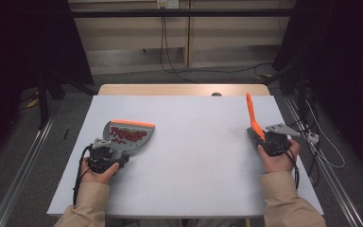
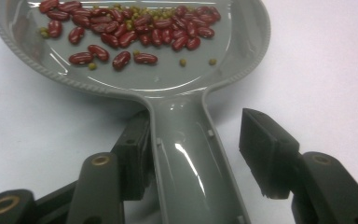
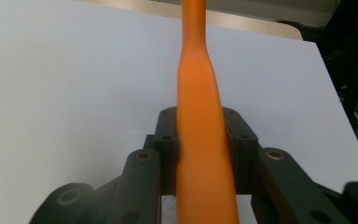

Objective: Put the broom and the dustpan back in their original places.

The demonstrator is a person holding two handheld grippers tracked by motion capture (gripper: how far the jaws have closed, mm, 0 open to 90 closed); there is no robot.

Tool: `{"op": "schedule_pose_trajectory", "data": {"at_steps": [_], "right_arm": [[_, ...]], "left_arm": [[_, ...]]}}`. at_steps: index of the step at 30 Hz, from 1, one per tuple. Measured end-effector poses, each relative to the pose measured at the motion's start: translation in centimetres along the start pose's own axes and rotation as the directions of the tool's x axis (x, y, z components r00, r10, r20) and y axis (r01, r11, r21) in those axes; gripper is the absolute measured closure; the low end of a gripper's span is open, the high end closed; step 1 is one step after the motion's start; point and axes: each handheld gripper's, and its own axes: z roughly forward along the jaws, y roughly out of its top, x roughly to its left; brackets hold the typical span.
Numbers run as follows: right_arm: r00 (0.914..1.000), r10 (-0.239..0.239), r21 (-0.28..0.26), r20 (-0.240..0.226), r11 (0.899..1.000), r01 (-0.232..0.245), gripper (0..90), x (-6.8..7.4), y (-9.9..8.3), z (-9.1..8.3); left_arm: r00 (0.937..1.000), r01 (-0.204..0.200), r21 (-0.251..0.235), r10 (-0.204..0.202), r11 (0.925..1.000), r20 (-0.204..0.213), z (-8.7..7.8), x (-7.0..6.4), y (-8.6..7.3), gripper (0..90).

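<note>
No brand, label or writing can be read on any item. On the bench (image 1: 184,156), a grey dustpan (image 1: 126,133) with an orange lip is seen left of the bench's middle, loaded with red beans (image 2: 135,28) and small green peas (image 2: 183,61), the peas being told apart in the left gripper view. The left hand-held gripper (image 2: 193,154) is seen parted around the dustpan's handle, one jaw touching it, the other apart. The right hand-held gripper (image 3: 200,147) is clamped on the orange brush (image 1: 251,116) near the bench's right edge, bristles visible in the high view.
</note>
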Motion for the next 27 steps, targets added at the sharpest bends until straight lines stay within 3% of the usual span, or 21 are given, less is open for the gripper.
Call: {"op": "schedule_pose_trajectory", "data": {"at_steps": [17,27], "right_arm": [[0.9997,-0.023,0.007,-0.005,1.0,0.023,70.7,1.1,-0.5,0.4],[0.9989,-0.022,0.003,-0.042,1.0,0.022,69.5,2.1,-0.4,0.4]], "left_arm": [[0.9997,-0.008,0.004,0.008,1.0,0.021,0.2,-0.2,0.0,46.1],[0.9994,-0.014,0.012,0.014,0.9998,0.03,0.4,-0.6,0.1,44.1]]}}
